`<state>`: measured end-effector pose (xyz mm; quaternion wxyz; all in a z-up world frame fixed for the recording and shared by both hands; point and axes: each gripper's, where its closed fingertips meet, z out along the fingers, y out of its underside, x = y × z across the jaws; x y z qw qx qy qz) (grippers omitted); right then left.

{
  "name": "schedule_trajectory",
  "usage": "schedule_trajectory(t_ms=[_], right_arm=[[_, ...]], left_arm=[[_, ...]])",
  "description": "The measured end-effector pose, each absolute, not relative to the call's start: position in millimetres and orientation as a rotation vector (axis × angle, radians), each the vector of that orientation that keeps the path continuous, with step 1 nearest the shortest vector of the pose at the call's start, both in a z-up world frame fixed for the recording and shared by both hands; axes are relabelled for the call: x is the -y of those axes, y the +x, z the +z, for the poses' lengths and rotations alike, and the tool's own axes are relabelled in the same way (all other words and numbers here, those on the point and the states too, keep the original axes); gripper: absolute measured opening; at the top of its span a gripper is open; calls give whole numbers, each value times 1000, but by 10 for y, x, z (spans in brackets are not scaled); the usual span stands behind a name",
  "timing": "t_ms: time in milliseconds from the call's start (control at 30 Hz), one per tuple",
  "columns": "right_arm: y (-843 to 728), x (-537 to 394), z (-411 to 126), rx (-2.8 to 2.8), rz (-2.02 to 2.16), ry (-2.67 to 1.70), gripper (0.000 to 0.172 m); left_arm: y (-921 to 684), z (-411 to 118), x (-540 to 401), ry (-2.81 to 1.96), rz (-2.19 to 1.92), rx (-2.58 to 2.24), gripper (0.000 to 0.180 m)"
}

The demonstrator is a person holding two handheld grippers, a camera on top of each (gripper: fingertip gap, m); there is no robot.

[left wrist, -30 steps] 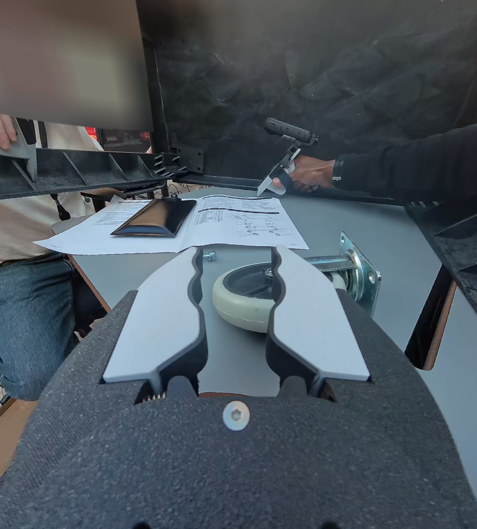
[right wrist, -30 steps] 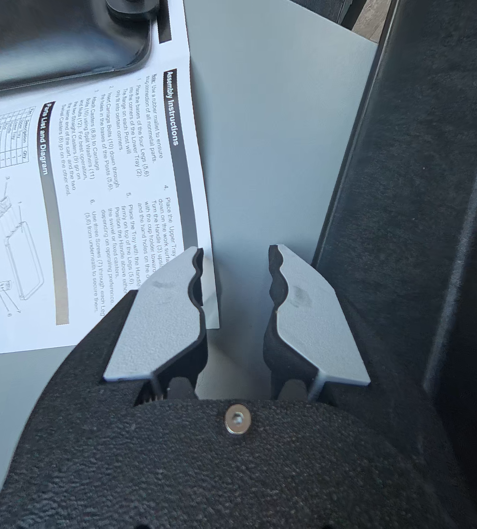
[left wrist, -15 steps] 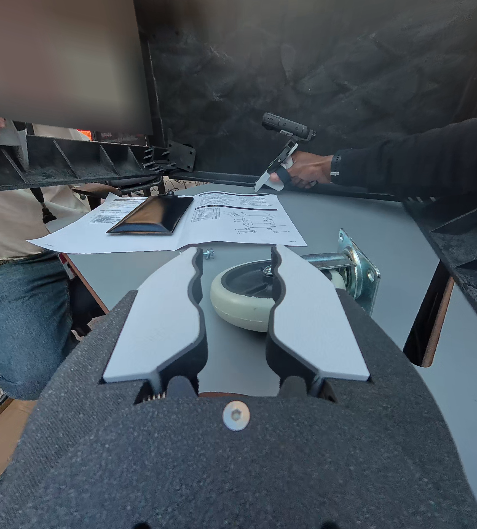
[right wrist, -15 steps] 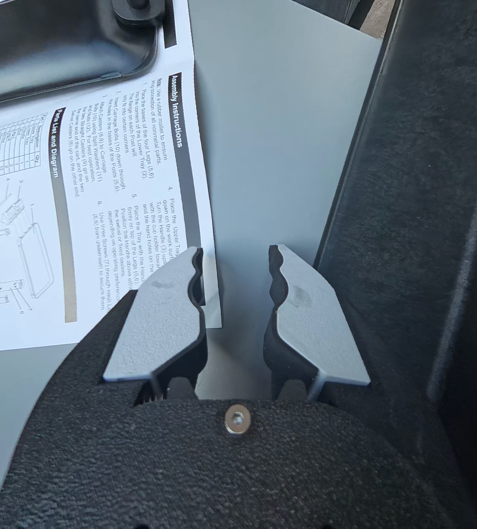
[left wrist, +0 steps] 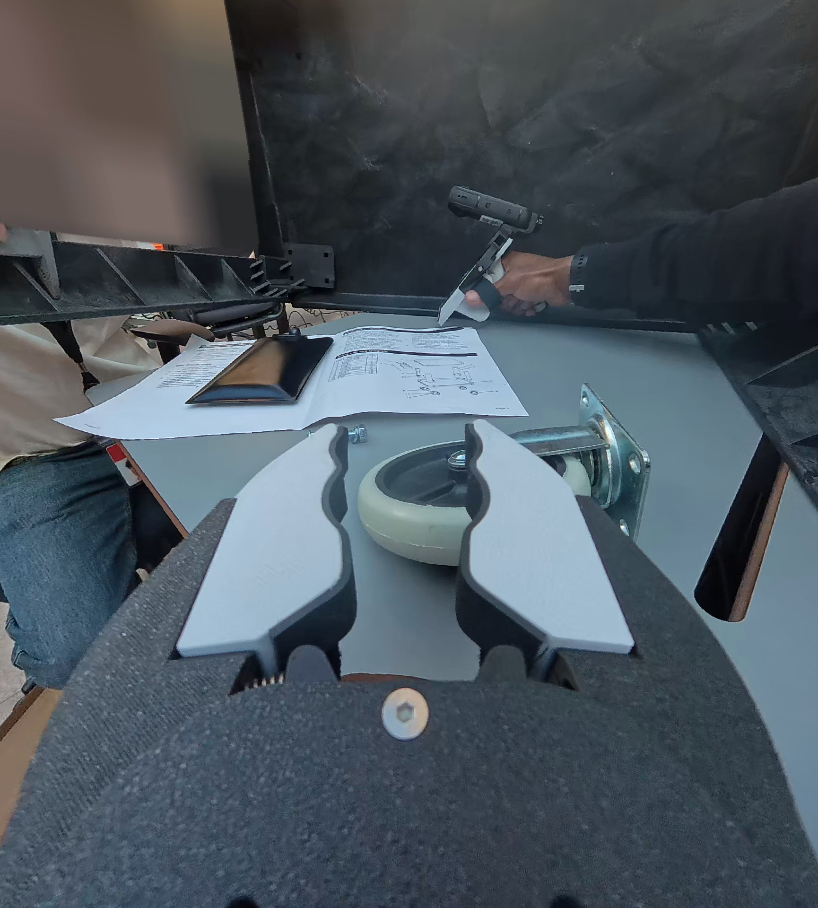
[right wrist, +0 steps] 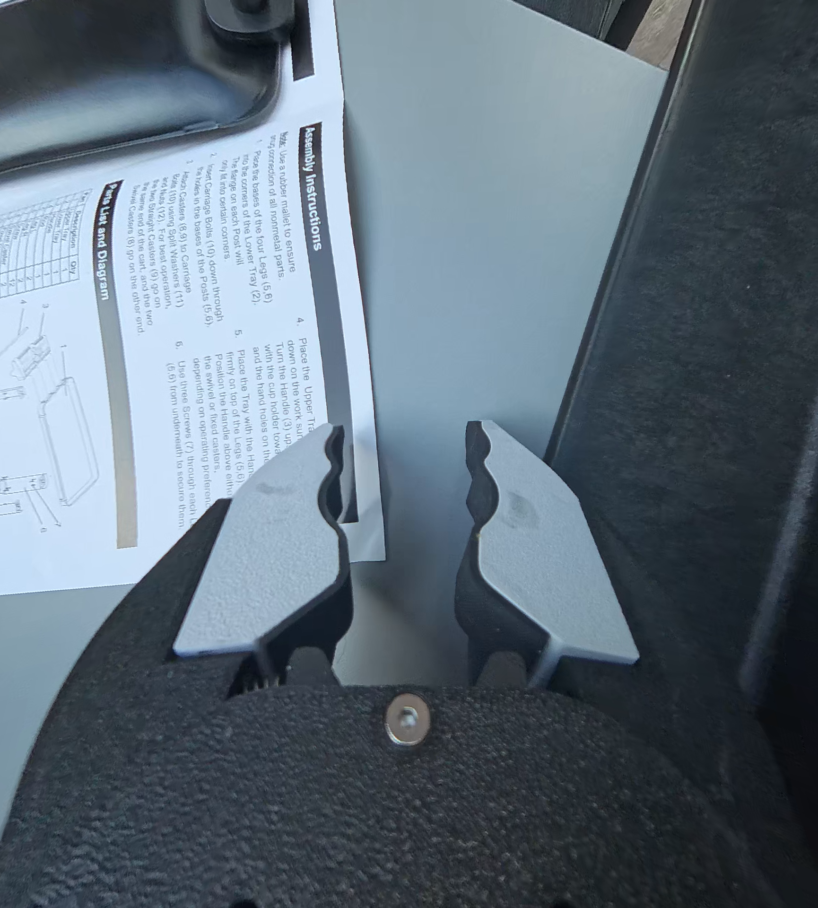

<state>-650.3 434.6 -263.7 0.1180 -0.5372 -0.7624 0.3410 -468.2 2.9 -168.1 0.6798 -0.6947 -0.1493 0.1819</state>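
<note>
- Left gripper (left wrist: 406,432), jaws parted and bare, hangs over a cream caster wheel (left wrist: 412,525) at frame centre, a small bolt (left wrist: 357,434) beside it.
- Right gripper (right wrist: 404,432), jaws apart and bare, points down at the grey table (right wrist: 471,245), between the printed instruction sheet (right wrist: 200,344) on the left and a black tray wall (right wrist: 716,344) on the right.

grey fingers (left wrist: 269,555), wavy black pads, textured black body, black sleeve (left wrist: 721,255).

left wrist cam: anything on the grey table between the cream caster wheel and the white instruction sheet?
Yes. In the left wrist view a small silver bolt lies on the grey table between the cream caster wheel and the white instruction sheet.
</note>
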Motion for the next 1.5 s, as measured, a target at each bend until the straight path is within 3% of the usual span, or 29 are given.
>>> schedule_trajectory(t_ms=[367,667,900,1067,1200,1367,1500], right_arm=[[-6464,-4301,-2608,2270,1101,-1594,50],[-6820,-4269,-2503,2251,996,-1445,41],[-6980,-4225,-2622,2331,1027,-1492,40],[-6974,-4238,-2565,2287,1126,-1535,41],[-7116,-4281,-2577,2291,978,-1504,38],[-7864,-4290,-2174,2134,829,-1218,25],[-8522,-4428,-2324,2155,481,-1112,15]], left_arm=[[-5048,-1561,184,-1570,456,340,45],[-6116,-1655,-264,-1669,481,377,45],[-7272,-1775,14,-1538,538,652,63],[-7718,-1766,90,-1480,418,745,64],[-7640,-1899,-204,-1513,377,759,64],[-7479,-2047,-432,-1578,564,788,61],[-7472,-2011,-312,-1553,755,842,58]])
